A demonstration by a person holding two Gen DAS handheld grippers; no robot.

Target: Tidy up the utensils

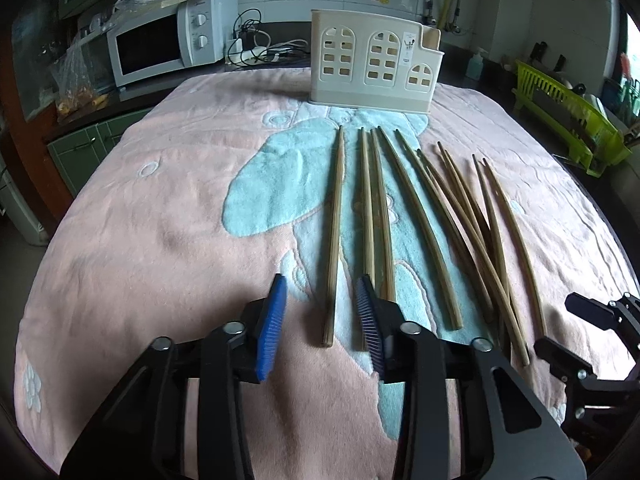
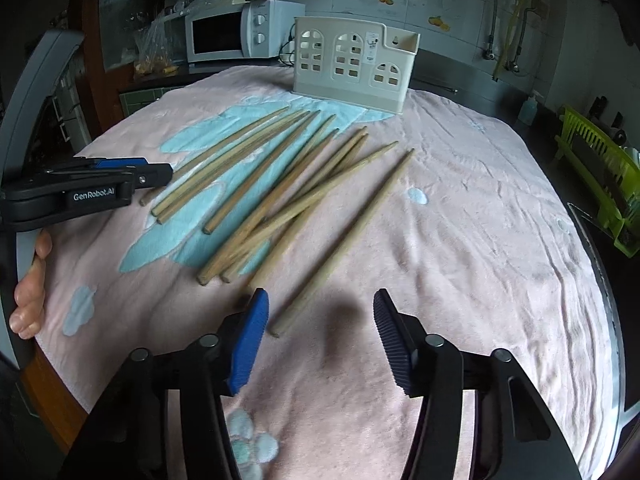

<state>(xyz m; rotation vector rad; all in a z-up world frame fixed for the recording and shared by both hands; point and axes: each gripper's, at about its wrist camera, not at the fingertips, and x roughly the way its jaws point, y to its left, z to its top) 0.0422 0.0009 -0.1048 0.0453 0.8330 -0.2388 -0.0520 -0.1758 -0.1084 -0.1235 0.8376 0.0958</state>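
Your left gripper sits low over the pink-and-blue towel, jaws partly open, straddling the near end of the leftmost chopstick; pads aren't touching it. Your right gripper is wider apart, nothing held, w/ the butt of the rightmost chopstick lying between its blue pad and dark pad. Rest of the wooden chopsticks lie loose on the towel, some crossing. Cream utensil holder stands upright at the towel's far edge, beyond the tips. White microwave is back left, green dish rack far right.
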